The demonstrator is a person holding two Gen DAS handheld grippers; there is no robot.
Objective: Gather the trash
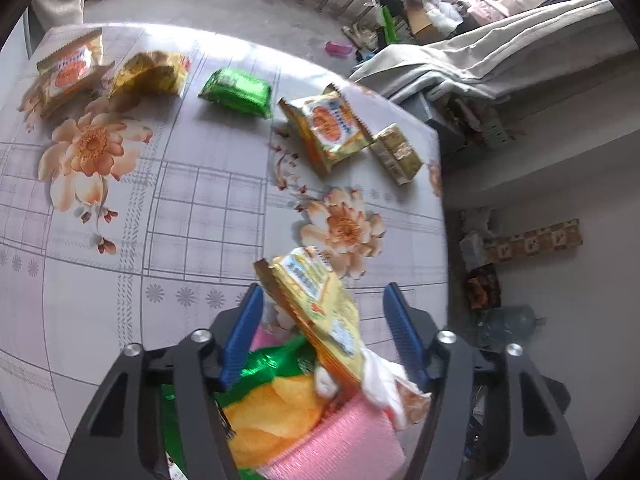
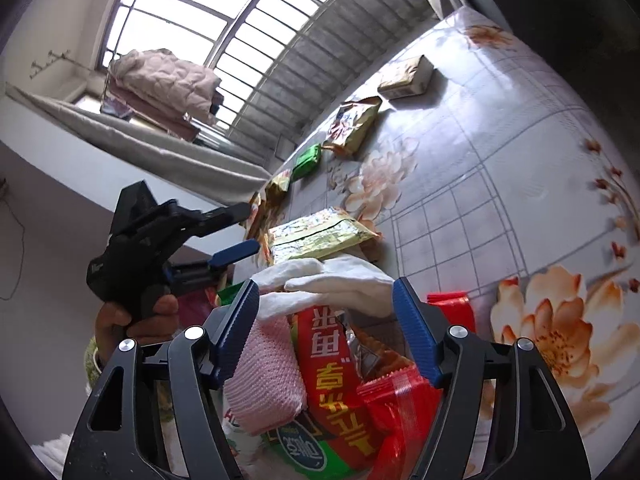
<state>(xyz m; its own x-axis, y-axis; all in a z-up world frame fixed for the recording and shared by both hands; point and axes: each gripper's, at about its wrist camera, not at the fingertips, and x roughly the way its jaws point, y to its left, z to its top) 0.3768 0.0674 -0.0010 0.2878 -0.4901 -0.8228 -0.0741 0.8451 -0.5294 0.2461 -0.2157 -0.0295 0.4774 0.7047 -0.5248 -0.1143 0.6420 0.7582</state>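
Left claw (image 1: 322, 336) is hanging released w/ a yellow snack wrapper (image 1: 312, 300) loose between its jaws, above the trash pile (image 2: 320, 380) at the counter (image 1: 160, 200) edge. Right claw (image 2: 326, 332) is hovering released over it; more wrappers (image 1: 236, 92) are lying along the far edge.

The right claw (image 2: 326, 332), jaws apart, hovers over a heap of wrappers (image 2: 336, 396) and white gloves (image 2: 340, 280).

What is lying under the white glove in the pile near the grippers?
Under the white glove show a pink cloth and a red wrapper. Whatever lies deeper is covered.
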